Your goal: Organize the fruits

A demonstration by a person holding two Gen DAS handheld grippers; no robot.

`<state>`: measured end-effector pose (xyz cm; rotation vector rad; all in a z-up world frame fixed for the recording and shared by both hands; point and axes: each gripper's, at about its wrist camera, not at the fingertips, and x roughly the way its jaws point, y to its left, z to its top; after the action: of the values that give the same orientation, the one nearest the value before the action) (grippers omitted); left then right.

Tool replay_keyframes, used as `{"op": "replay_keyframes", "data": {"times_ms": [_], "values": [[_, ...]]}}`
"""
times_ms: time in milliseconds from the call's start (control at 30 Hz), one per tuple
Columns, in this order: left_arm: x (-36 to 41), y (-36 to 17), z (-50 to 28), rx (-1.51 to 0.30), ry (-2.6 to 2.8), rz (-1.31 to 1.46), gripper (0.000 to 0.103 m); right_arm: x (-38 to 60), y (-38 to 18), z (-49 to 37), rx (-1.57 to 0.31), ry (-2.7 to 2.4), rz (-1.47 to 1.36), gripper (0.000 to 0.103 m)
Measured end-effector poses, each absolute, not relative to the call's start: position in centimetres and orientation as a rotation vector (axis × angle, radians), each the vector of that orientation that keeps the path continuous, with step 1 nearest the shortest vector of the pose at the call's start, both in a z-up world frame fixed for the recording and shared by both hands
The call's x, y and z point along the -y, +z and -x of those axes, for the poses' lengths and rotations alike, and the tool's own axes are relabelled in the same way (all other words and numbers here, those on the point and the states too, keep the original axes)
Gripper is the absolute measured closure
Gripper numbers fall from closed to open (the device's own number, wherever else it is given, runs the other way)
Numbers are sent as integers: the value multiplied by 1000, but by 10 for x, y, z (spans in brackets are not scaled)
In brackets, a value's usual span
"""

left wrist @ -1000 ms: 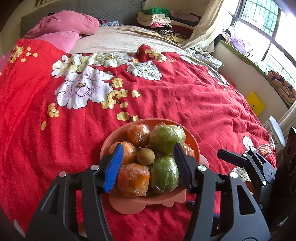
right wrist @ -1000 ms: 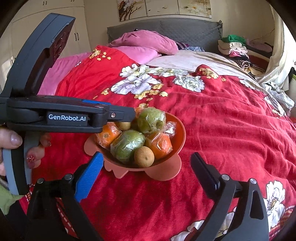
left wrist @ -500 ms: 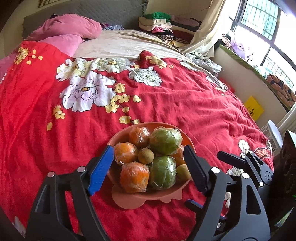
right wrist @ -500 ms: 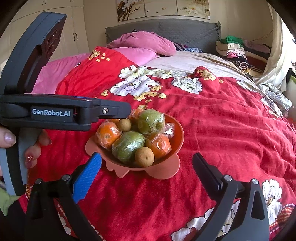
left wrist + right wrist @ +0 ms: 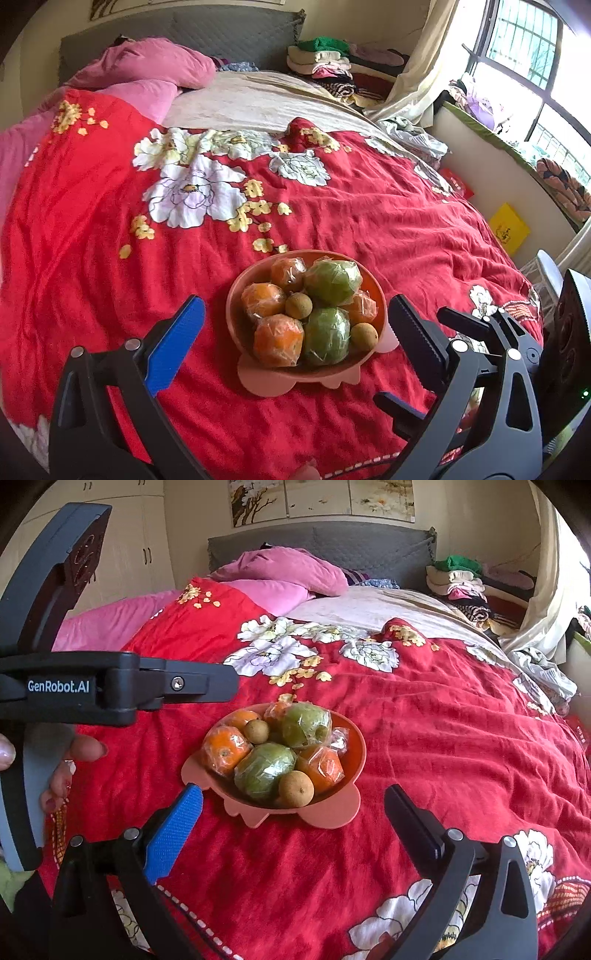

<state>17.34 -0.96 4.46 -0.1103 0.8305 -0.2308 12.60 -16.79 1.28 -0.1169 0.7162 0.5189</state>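
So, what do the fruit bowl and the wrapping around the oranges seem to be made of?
The bowl looks like moulded plastic: one even salmon-orange colour, a matte to slightly glossy surface, and a scalloped base in the same piece. It could be melamine; the look leaves that open. The wrapping on the oranges seems to be thin clear plastic film: it is crinkled, shows white glints, and the peel shows through.

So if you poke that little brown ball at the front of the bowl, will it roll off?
Probably. The little brown fruit is round and sits near the bowl rim, so it may roll. It rests against the plastic-wrapped green fruit, likely slippery.
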Motion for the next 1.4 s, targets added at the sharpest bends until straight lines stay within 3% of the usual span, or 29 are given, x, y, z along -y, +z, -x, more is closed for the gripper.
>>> {"op": "replay_keyframes", "data": {"times_ms": [1400], "values": [[-15,34,-86,-811,-101,100,10,194,33,-76,-668,430,132,4]]}}
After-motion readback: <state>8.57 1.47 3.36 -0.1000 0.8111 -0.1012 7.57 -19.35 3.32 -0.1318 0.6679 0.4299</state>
